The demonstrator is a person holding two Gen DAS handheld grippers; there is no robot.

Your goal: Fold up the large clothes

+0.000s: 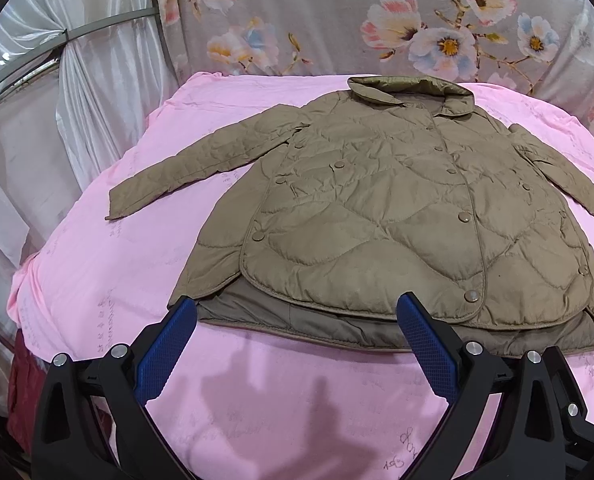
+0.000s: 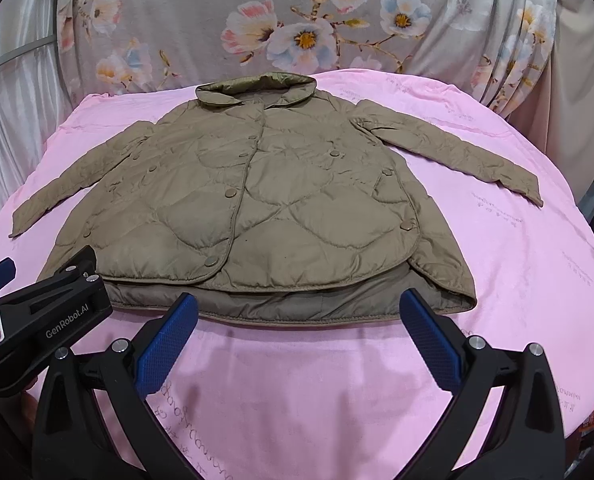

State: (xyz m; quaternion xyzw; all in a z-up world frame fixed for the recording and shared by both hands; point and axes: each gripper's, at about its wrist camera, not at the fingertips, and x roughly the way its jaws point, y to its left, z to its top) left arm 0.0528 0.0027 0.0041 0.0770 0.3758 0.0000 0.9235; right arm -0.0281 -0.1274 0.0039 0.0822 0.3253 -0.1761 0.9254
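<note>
A brown puffy jacket (image 1: pixel 381 208) is laid flat, front up, in the middle of a pink sheet (image 1: pixel 97 272). It is buttoned shut, with its collar (image 2: pixel 253 90) at the far end and its bottom hem (image 2: pixel 297 308) at the near end. Both sleeves are spread out to the sides, and each cuff stops before the sheet's edge. Bare pink sheet is seen all around the jacket, with the most room in front of the hem.

The left gripper (image 1: pixel 297 354) is held just above the sheet near the hem, its blue fingers (image 1: pixel 165 354) spread wide with nothing between them. The right gripper (image 2: pixel 299 354) is held the same way, fingers spread wide and empty. The two are side by side.

A flowered cloth (image 2: pixel 297 12) is hung behind the sheet, and a white curtain (image 1: pixel 97 80) is seen at the far left.
</note>
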